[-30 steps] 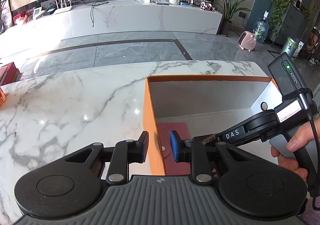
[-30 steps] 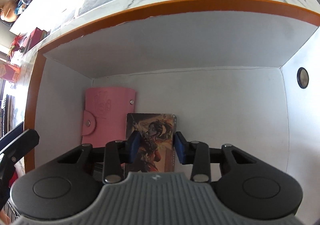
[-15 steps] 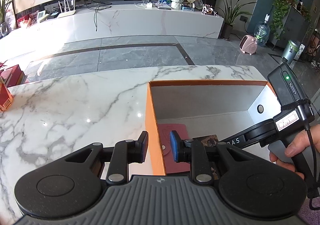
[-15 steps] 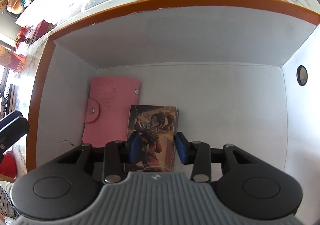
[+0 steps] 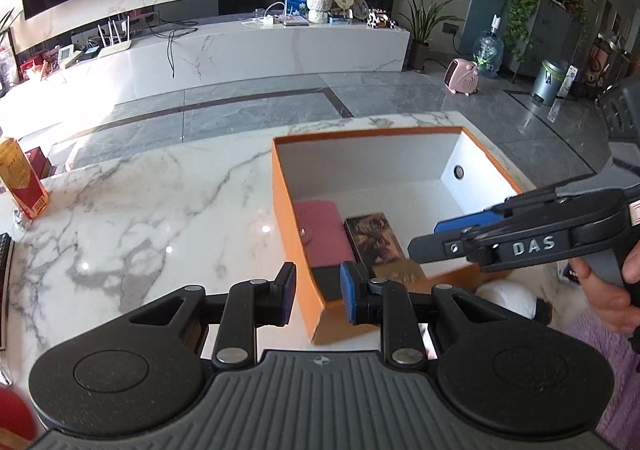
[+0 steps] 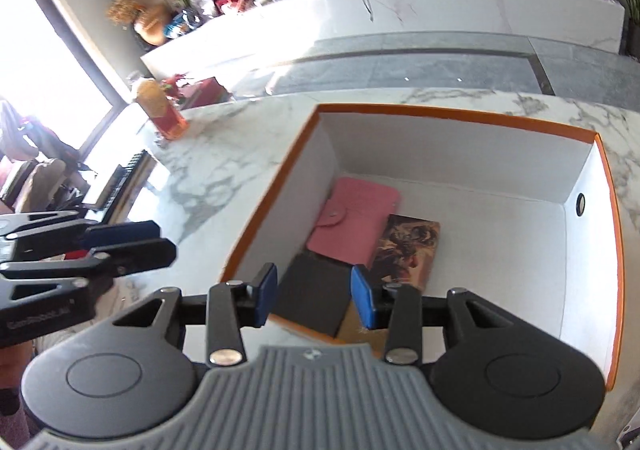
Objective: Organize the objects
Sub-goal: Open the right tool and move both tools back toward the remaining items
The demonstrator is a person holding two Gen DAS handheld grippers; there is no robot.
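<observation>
Box (image 6: pixel 452 118), orange outside and white within, sits on the marble surface (image 5: pixel 140 210) holding a pink wallet (image 6: pixel 354 224), a picture card (image 6: pixel 408 250) just right of it, and a dark flat item (image 6: pixel 316 298) at the near wall. Right gripper (image 6: pixel 314 300) hangs above that near edge, fingers released and empty, long axes of the items running near to far. Left gripper (image 5: pixel 318 288) straddles the box's near left wall without gripping it, fingers narrowly parted.

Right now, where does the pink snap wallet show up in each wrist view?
Left wrist view: the pink snap wallet lies on the box floor just right of centre, against the near-left wall of the orange box.
Right wrist view: pink snap wallet at centre, on the box floor near the left wall.
Shared landmark: the illustrated card box lying directly right of it.
</observation>
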